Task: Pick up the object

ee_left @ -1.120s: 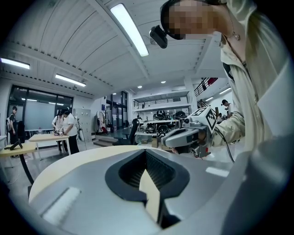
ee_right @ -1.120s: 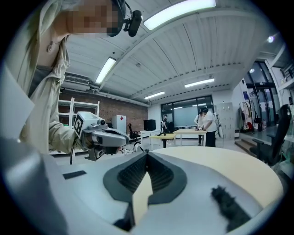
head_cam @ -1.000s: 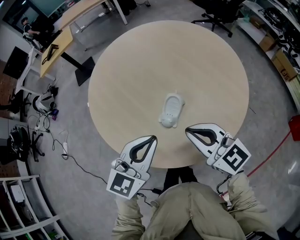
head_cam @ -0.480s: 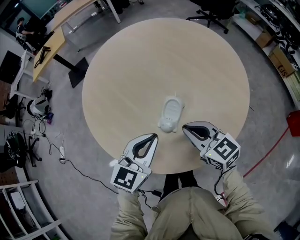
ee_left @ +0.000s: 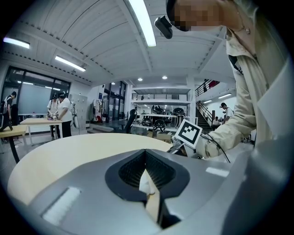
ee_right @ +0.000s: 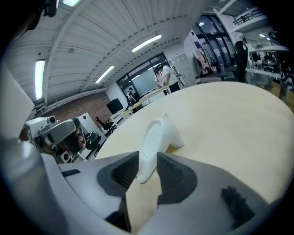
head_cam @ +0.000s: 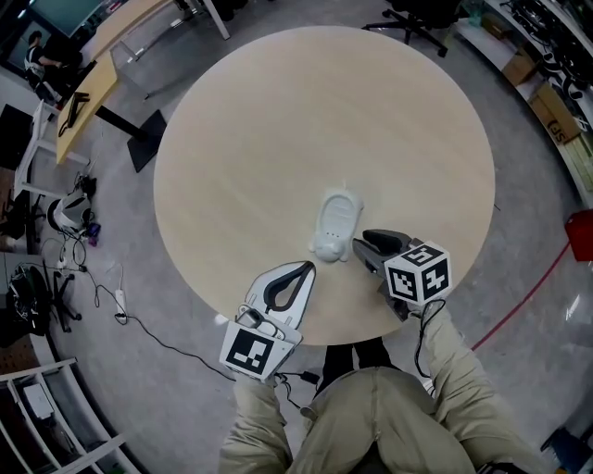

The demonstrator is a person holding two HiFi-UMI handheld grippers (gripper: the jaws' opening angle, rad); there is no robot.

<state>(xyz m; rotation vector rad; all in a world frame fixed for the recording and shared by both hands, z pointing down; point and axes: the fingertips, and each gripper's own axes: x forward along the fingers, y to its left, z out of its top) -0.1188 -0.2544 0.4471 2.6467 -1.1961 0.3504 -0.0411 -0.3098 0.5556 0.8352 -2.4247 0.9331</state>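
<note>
**Head view and the two tool views.** We see the right tool (head_cam: pixel 359 243) low over the near part of the round, pale wooden surface (head_cam: pixel 278 120). Its jaws are opening, and the near end of the white object (head_cam: pixel 335 222) stands between them. In the right tool view the two dark ribbed pads (ee_right: pixel 124 172) flank that rounded end closely, one on each side. We cannot tell whether either pad touches it. The object lies on the surface and runs away from the right tool, forward and slightly to its left. A small raised peak shows at its far end. The right tool's marker cube (head_cam: pixel 417 271) sits behind its jaws, toward the person and over the surface.

The left tool (head_cam: pixel 304 268) hangs to the left of the right tool, just short of the object's near end and apart from it. In the left tool view its jaws are together: the dark pads meet in a narrow seam and hold nothing. Its own marker cube (head_cam: pixel 248 350) lies behind it, just off the rim of the surface. From the left tool, the right tool's cube appears ahead and to the right.

Past the far rim, ahead of the right tool, stands a black office chair (head_cam: pixel 417 18). Far to the left of the left tool we see a long desk (head_cam: pixel 97 65) and cables (head_cam: pixel 102 287) on the grey floor (head_cam: pixel 537 185). The person's trouser legs (head_cam: pixel 371 417) fill the space behind both tools.
</note>
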